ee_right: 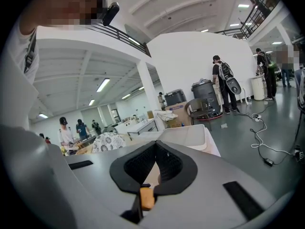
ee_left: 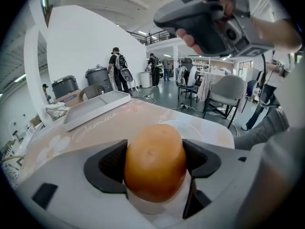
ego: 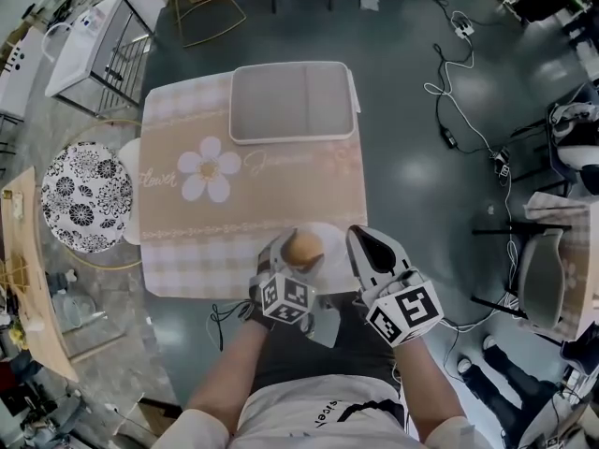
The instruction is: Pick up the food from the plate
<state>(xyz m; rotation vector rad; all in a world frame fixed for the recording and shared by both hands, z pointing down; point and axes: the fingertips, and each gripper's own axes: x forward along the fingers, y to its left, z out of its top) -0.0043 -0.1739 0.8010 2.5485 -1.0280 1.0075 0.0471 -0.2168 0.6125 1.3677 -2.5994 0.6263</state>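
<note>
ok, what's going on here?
A person works two handheld grippers at a table with a beige flower-print cloth. The left gripper has its jaws spread wide around a round golden-brown bread roll, which sits on a white plate at the table's near edge and is not yet lifted. The right gripper is shut and empty, held beside the plate.

Grey tray at the far end of a flower-print tablecloth, black-and-white patterned stool beside

One bun, one plate, one tray, two tongs
</note>
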